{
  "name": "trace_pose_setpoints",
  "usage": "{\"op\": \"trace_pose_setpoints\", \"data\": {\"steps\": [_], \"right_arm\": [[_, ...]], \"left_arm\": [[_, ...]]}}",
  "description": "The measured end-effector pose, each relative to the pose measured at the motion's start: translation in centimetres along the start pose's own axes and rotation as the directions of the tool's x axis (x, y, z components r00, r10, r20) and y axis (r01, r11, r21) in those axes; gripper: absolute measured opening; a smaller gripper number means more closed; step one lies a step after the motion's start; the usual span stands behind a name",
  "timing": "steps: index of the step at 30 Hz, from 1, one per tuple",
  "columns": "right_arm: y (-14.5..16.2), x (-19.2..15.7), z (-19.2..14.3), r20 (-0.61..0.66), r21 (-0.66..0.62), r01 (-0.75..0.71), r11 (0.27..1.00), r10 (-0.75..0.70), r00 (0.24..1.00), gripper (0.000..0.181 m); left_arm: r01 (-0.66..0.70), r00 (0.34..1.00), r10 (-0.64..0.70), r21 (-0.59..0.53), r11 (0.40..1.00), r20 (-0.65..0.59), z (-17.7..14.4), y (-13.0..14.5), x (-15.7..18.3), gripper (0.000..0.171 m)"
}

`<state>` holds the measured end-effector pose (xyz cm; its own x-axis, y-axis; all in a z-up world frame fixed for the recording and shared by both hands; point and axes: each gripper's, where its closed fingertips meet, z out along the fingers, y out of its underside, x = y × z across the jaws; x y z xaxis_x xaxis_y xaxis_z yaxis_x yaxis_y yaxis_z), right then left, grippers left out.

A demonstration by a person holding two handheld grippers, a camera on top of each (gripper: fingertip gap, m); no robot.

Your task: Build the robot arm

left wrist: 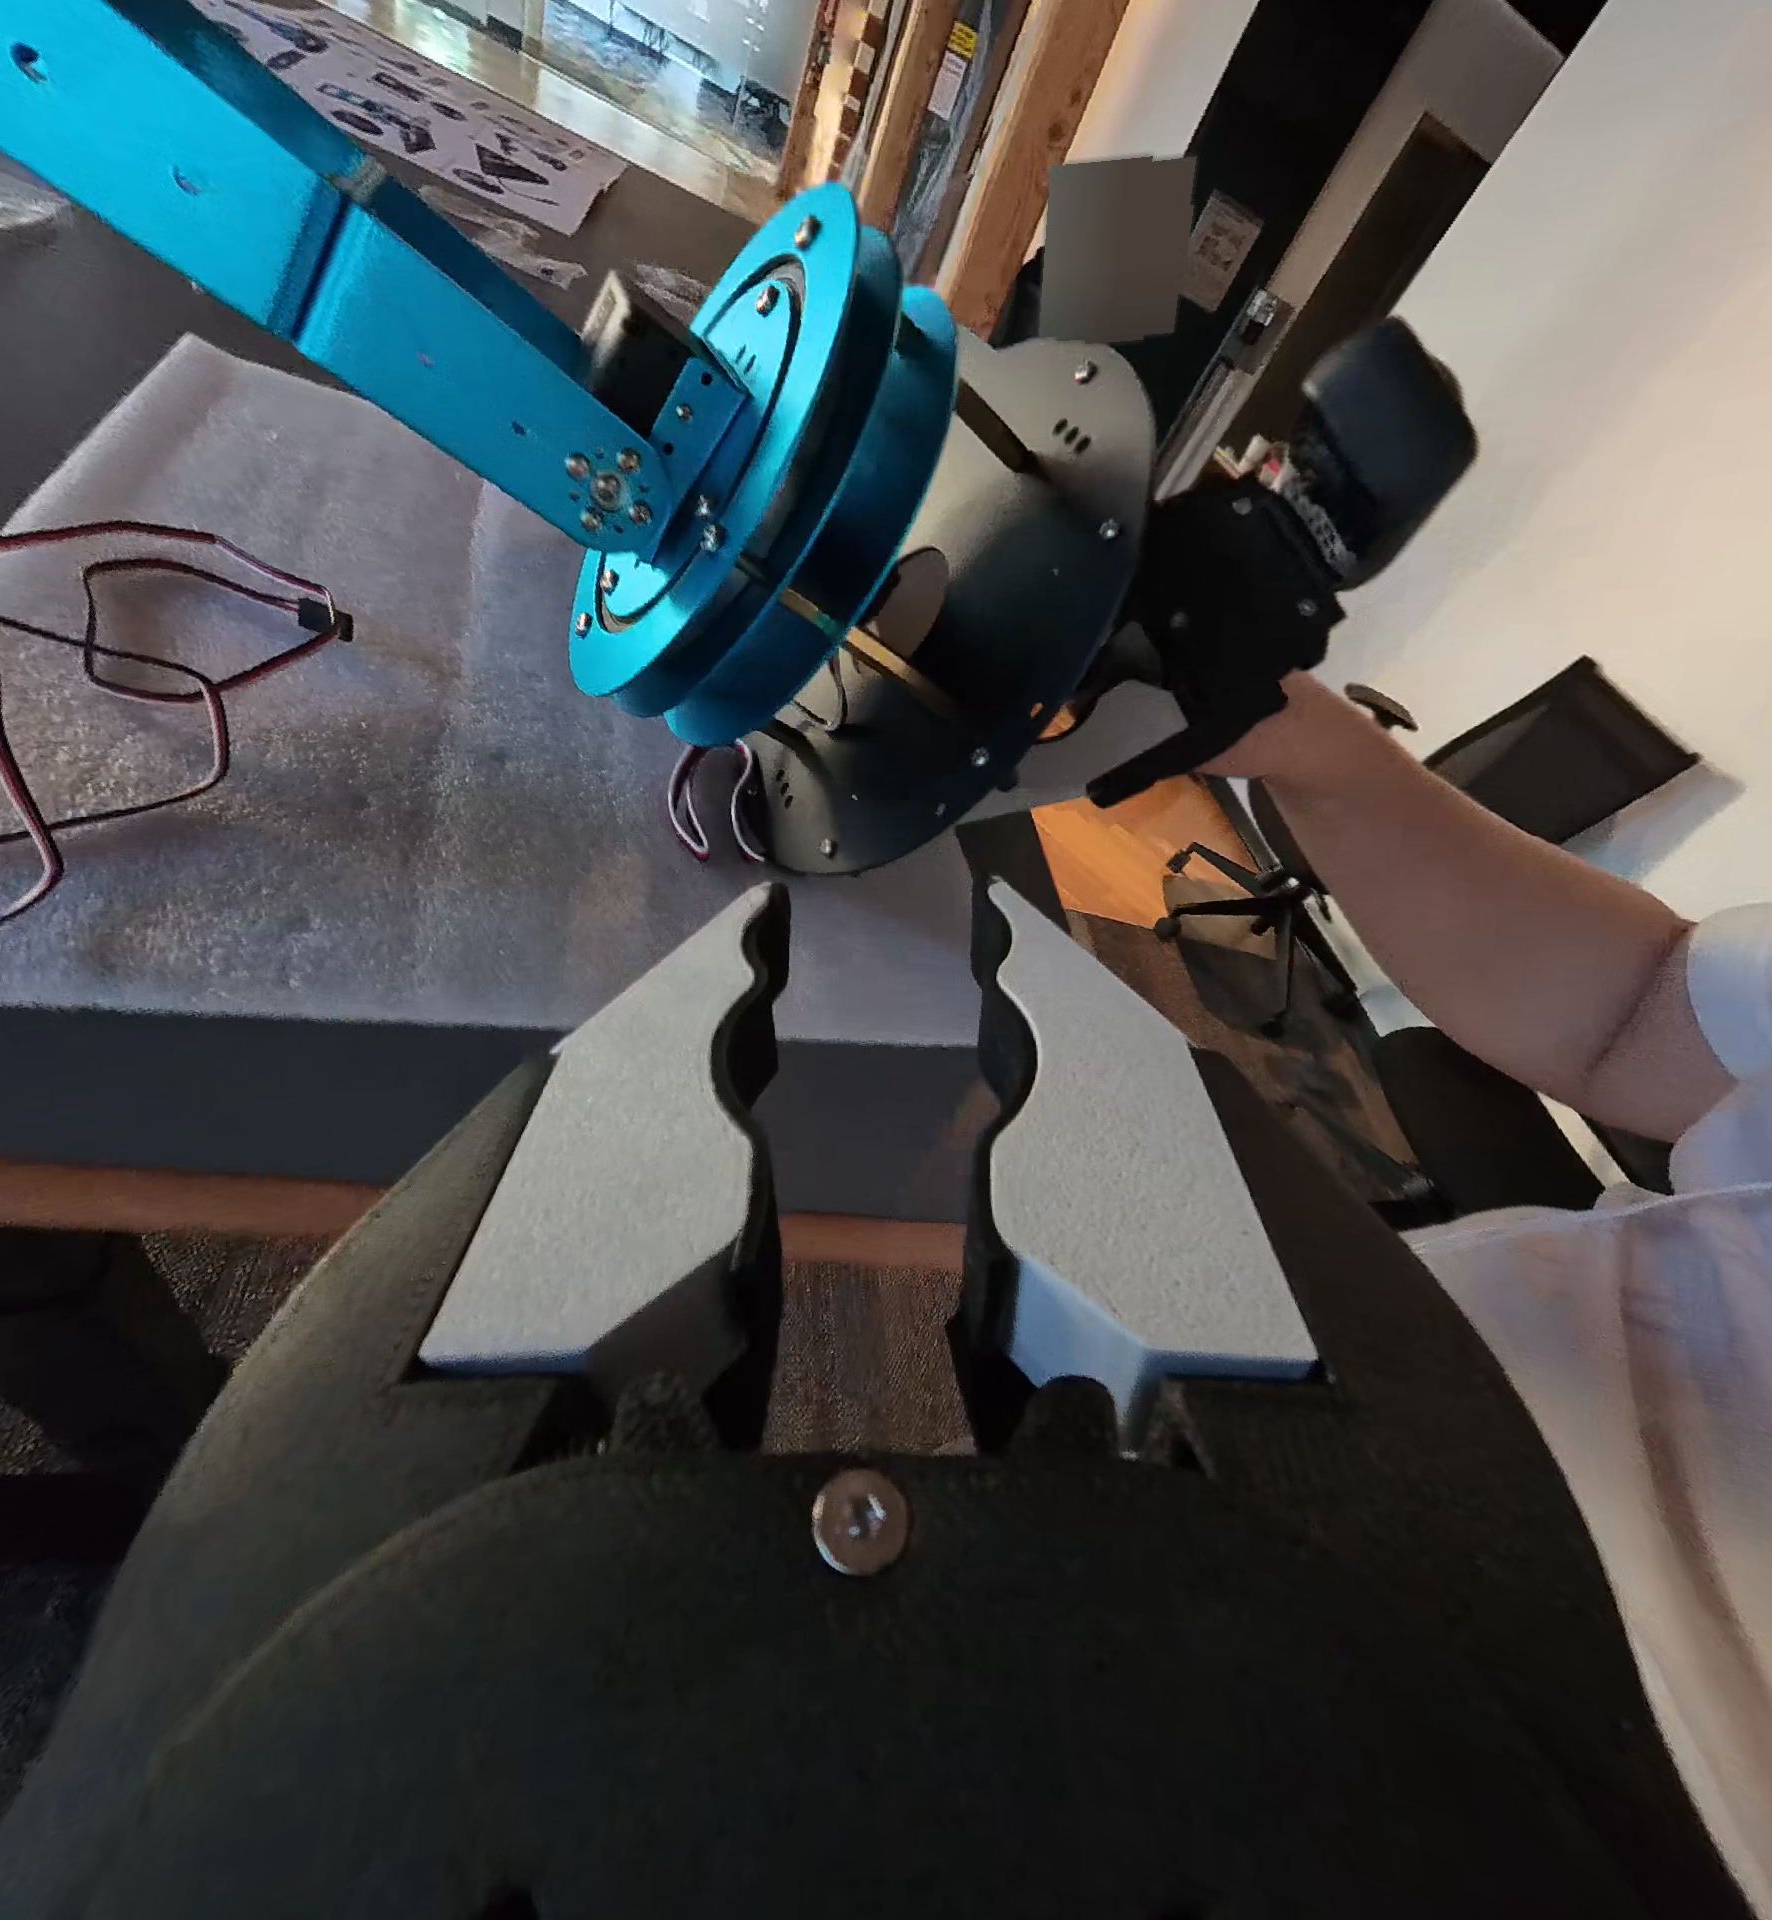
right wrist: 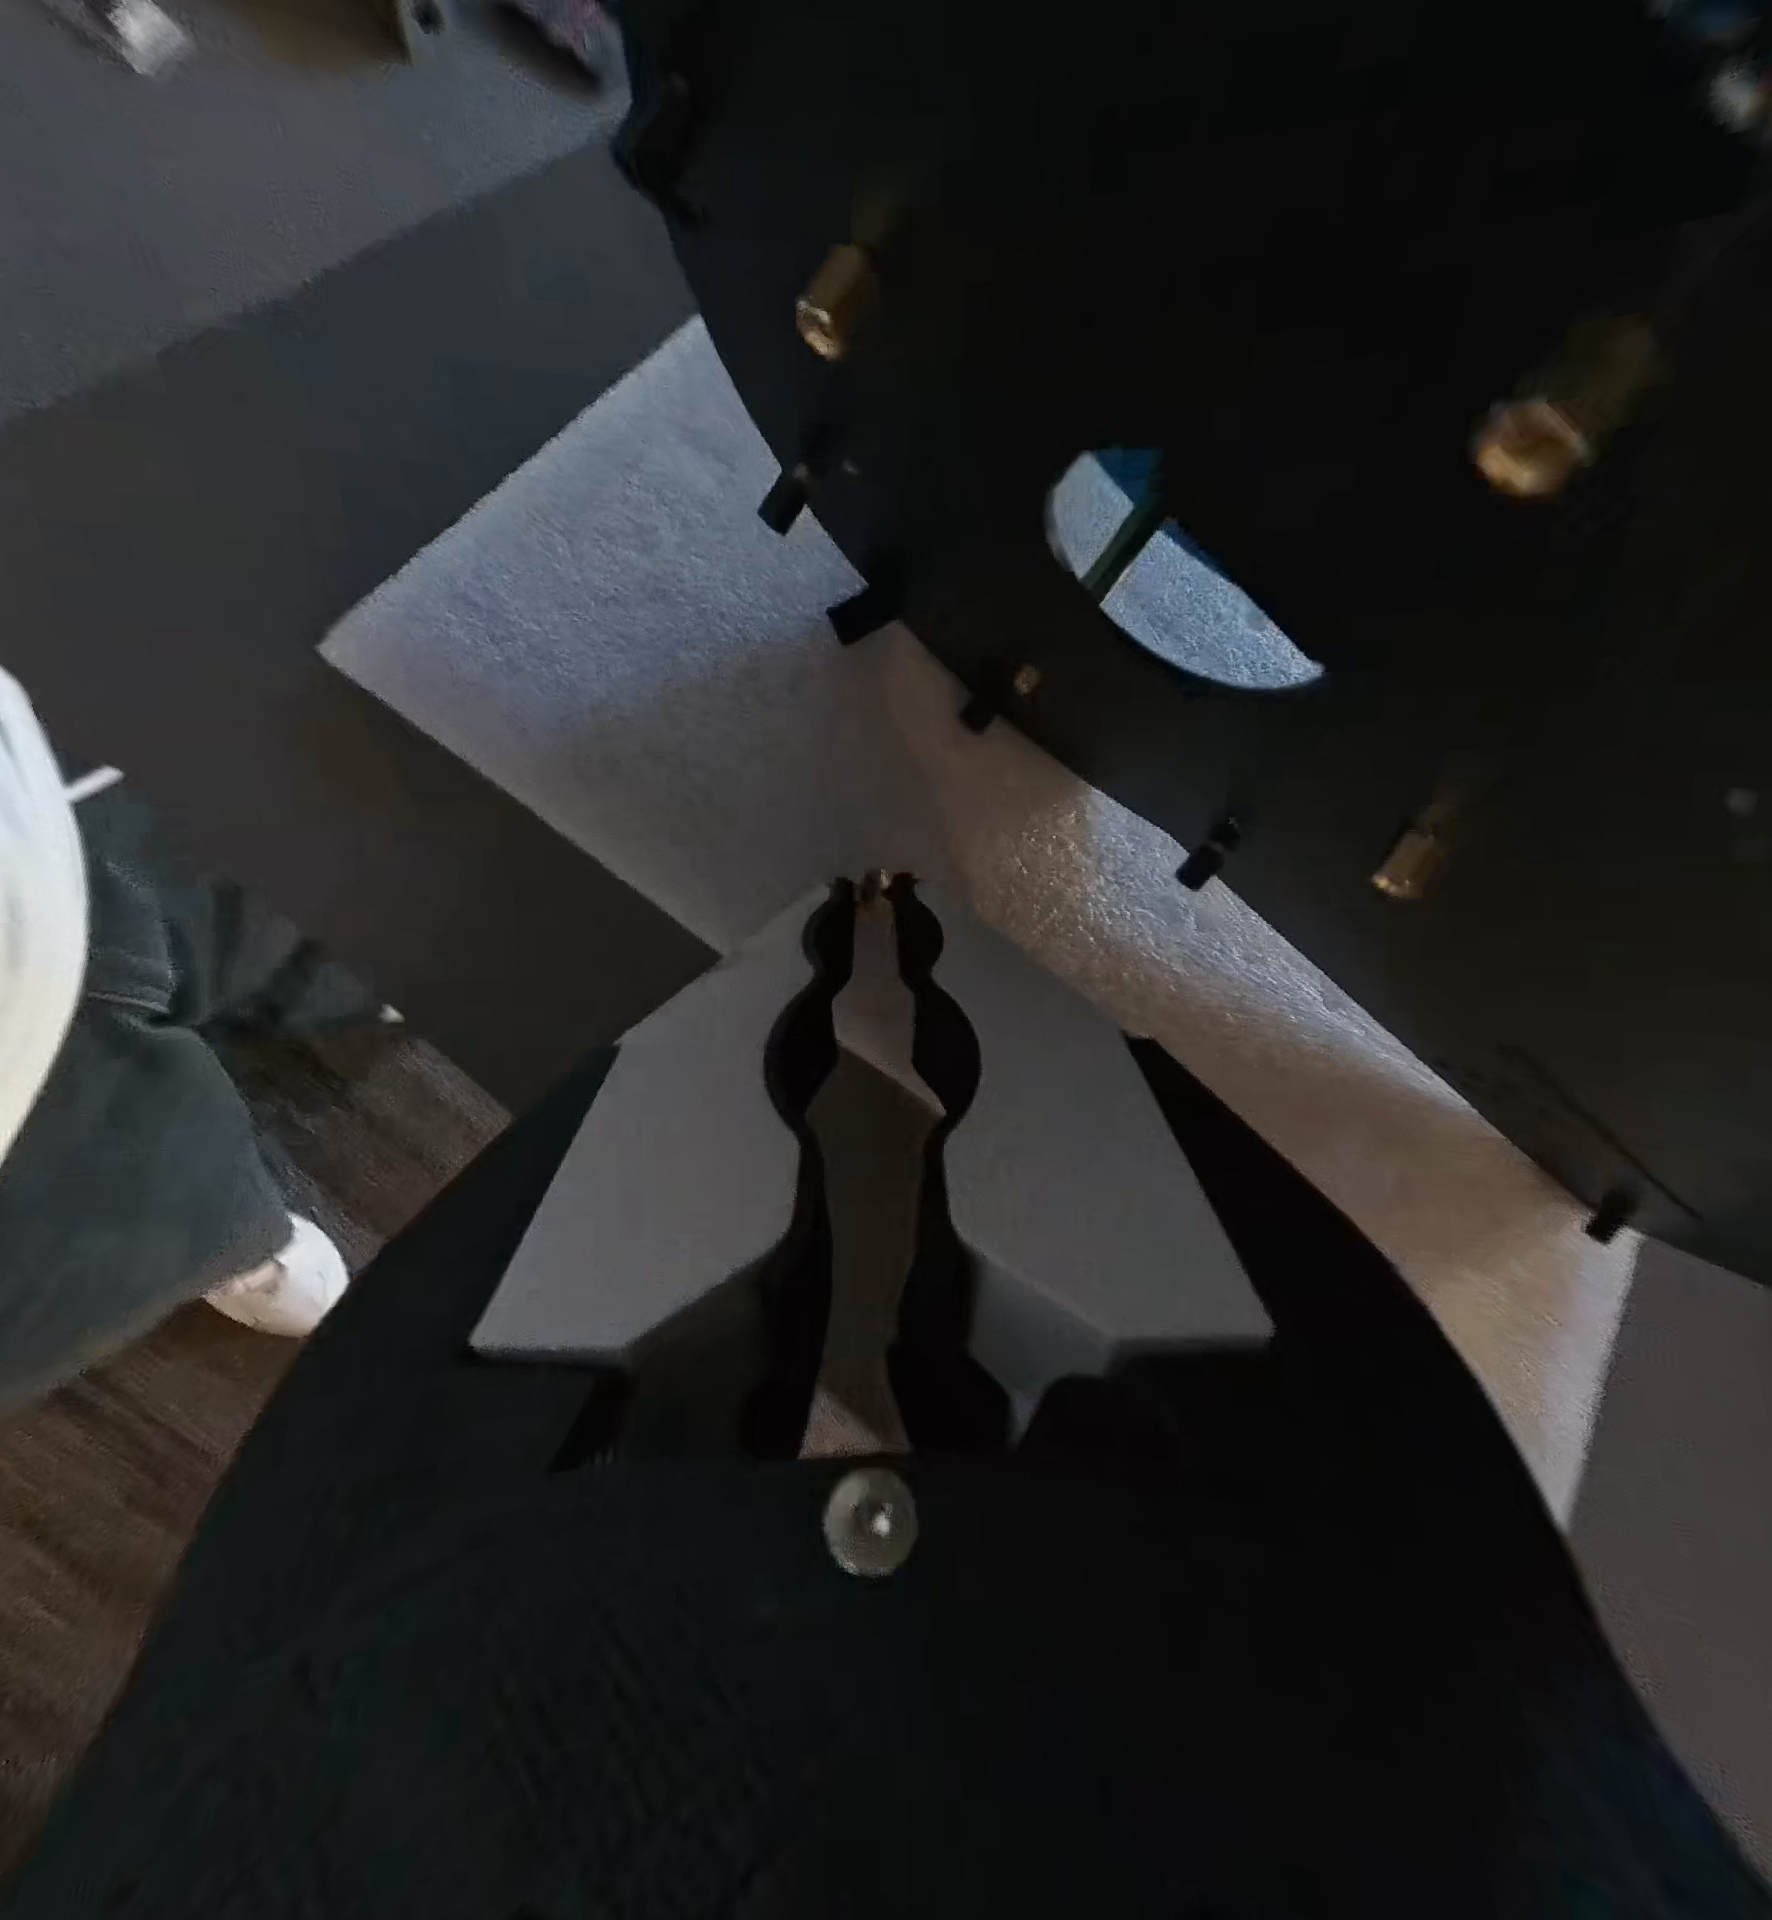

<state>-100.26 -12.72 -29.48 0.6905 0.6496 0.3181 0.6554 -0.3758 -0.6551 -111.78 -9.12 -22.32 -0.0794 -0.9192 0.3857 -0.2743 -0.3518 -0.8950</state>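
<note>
A blue metal robot arm (left wrist: 394, 301) with a blue turntable disc (left wrist: 757, 468) and a round black base (left wrist: 1027, 582) lies tilted on a grey foam sheet (left wrist: 342, 748). My left gripper (left wrist: 882, 904) is open and empty, just in front of and below the base. My right gripper (right wrist: 871, 888) is shut on a tiny brass fastener (right wrist: 871, 883) and sits beside the base's dark underside (right wrist: 1381, 312), which carries brass standoffs (right wrist: 1531, 447) and a round hole (right wrist: 1194, 613). In the left wrist view the right gripper (left wrist: 1131, 738) is at the far side of the base, its tips hidden.
Red, black and white servo wires (left wrist: 134, 665) loop on the foam at left. The table's front edge (left wrist: 446, 1091) is close. A printed paper sheet (left wrist: 466, 135) lies at the back. An office chair base (left wrist: 1256, 935) stands right. The person's leg and white shoe (right wrist: 279, 1288) are left. Across from one pair of fingers to the other is roughly 15 cm.
</note>
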Motion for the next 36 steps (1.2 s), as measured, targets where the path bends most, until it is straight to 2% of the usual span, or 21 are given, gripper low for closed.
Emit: {"op": "trace_pose_setpoints", "data": {"steps": [2,4,6,14,18,22,25,29,33,36], "right_arm": [[0.0,0.1,-0.2,0.053,0.086,-0.048,0.995,0.044,0.998,0.013],[0.0,-0.1,-0.5,0.134,0.140,-0.098,0.985,0.079,0.988,0.008],[0.0,0.1,-0.6,0.163,0.177,-0.120,0.977,0.091,0.982,0.008],[-1.0,-0.4,-0.5,0.223,0.247,-0.114,0.962,0.058,0.973,0.001],[-1.2,-0.9,-0.4,0.225,0.234,-0.082,0.969,0.028,0.974,0.008],[-1.2,-0.4,-1.6,0.233,0.306,-0.098,0.947,0.026,0.972,0.009],[-1.0,-0.2,-1.8,0.314,0.331,-0.112,0.937,0.002,0.949,0.012],[-0.7,0.0,-1.5,0.385,0.290,-0.111,0.950,-0.010,0.923,0.017],[-0.1,0.0,-0.8,0.343,0.254,-0.012,0.967,-0.078,0.936,0.016],[0.1,-0.5,-0.4,0.363,0.234,0.025,0.972,-0.112,0.925,0.015]], "left_arm": [[0.007,1.000,-0.007,0.001,1.000,0.020,-0.3,0.4,0.3,0.033],[0.015,0.999,-0.015,0.001,1.000,0.044,-0.7,0.7,0.7,0.033],[0.024,0.997,-0.024,0.003,1.000,0.069,-1.1,1.0,1.0,0.033],[0.041,0.985,-0.042,0.010,0.999,0.165,-2.4,2.1,2.5,0.032],[0.051,0.980,-0.052,0.014,0.999,0.192,-2.7,2.5,3.2,0.032],[0.049,0.975,-0.052,0.020,0.999,0.215,-3.0,2.6,3.8,0.032],[0.057,0.972,-0.058,0.012,0.998,0.229,-3.1,3.0,4.1,0.032],[0.059,0.967,-0.058,0.003,0.998,0.247,-3.2,3.1,4.7,0.032],[0.055,0.962,-0.050,-0.010,0.998,0.269,-3.4,3.5,5.0,0.032],[0.063,0.959,-0.058,-0.009,0.998,0.279,-3.6,3.8,5.2,0.032]]}}
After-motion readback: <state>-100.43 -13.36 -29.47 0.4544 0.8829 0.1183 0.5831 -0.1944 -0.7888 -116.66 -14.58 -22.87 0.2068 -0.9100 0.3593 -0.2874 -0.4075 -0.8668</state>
